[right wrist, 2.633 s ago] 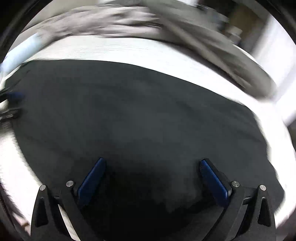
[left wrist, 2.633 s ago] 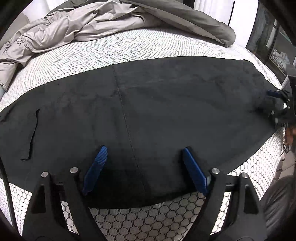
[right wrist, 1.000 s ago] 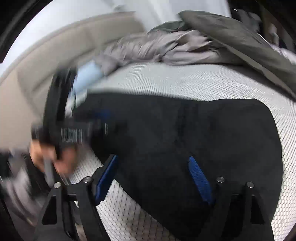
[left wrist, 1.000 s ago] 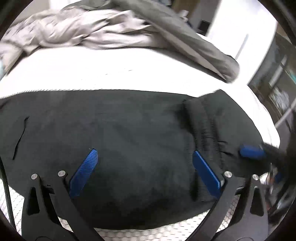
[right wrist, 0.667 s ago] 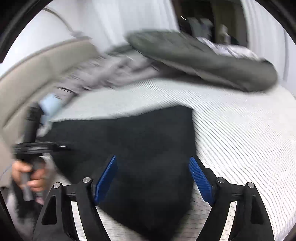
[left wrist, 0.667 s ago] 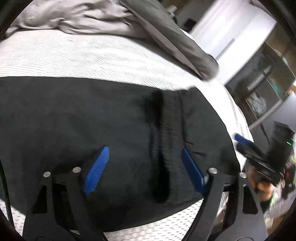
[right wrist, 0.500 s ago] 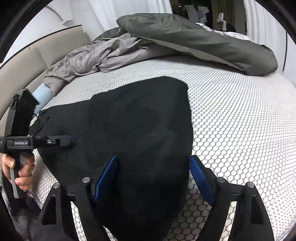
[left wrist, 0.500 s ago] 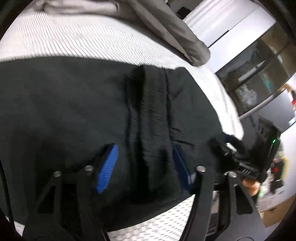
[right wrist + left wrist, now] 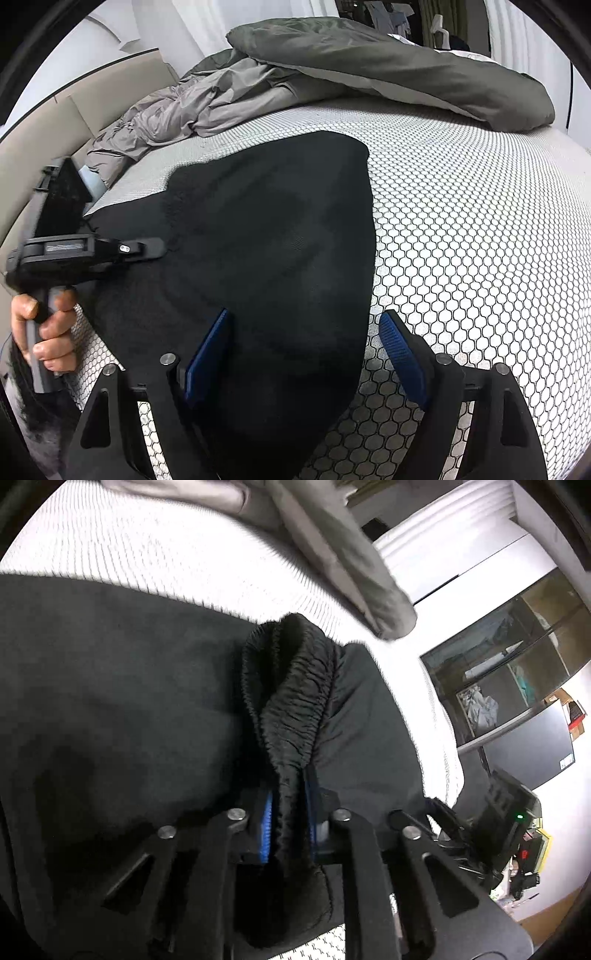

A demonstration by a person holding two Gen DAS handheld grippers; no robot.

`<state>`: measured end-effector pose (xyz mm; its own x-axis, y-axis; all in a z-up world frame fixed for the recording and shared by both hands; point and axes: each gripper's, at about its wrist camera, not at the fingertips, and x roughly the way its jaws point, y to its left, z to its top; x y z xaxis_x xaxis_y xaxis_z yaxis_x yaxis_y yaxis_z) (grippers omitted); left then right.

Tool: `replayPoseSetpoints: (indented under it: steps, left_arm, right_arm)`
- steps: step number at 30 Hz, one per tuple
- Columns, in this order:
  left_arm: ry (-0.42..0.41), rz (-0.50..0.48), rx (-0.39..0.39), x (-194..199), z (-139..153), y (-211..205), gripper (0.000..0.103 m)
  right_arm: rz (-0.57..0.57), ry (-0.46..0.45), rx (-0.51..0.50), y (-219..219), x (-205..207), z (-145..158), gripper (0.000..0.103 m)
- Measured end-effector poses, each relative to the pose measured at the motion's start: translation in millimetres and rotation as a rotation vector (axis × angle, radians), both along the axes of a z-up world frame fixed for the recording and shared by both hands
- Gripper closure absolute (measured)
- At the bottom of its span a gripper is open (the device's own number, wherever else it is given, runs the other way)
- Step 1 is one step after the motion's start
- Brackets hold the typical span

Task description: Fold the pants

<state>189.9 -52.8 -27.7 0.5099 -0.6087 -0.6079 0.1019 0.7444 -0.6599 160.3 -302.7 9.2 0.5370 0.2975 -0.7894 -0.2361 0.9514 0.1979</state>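
On the bed (image 9: pixel 480 229), left gripper (image 9: pixel 288 808) fingers have now clamped the pants (image 9: pixel 129 701) waistband; right gripper (image 9: pixel 306 354) fingers gape wide.

pants (image 9: pixel 280 236) on mattress (image 9: pixel 461 229) | duvet (image 9: pixel 388 62) behind pants | headboard (image 9: pixel 48 122) left of mattress

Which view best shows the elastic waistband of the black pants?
The left wrist view: the left gripper is shut on the gathered waistband, filling the frame's centre. The right wrist view shows only flat black fabric; the waistband's ribbing is not discernible there.
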Motion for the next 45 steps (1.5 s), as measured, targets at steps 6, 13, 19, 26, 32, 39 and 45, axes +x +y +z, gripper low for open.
replayPoseSetpoints:
  steps: [6, 13, 19, 26, 32, 39, 45]
  left_arm:
    - [-0.133, 0.107, 0.039, -29.4, 44.8, 52.2, 0.096]
    - [-0.087, 0.269, 0.216, -48.9, 34.3, 135.8, 0.094]
    - [-0.016, 0.271, 0.275, -56.4, 19.7, 164.9, 0.078]
    - [-0.21, 0.32, 0.311, -83.4, 70.3, 143.1, 0.034]
    - [-0.173, 0.211, 0.295, -60.8, 61.5, 82.5, 0.031]
    - [-0.17, 0.13, 0.365, -52.9, 50.9, 29.6, 0.031]
    - [-0.213, -0.019, 0.383, -76.6, 49.3, -24.7, 0.029]
  right_arm:
    - [0.009, -0.014, 0.008, 31.6, 21.2, 6.0, 0.019]
    - [0.044, 0.037, -0.035, 64.0, 37.6, -10.1, 0.019]
    - [0.05, 0.067, 0.003, 53.8, 21.9, -3.3, 0.018]
    - [0.089, 0.173, 0.306, 30.1, -4.5, -6.0, 0.046]
    - [0.073, 0.178, 0.327, 42.0, -1.8, -3.9, 0.088]
    - [0.163, 0.247, 0.213, 43.2, -21.5, -13.8, 0.085]
    - [0.086, 0.111, 0.284, 12.0, -31.5, 22.4, 0.057]
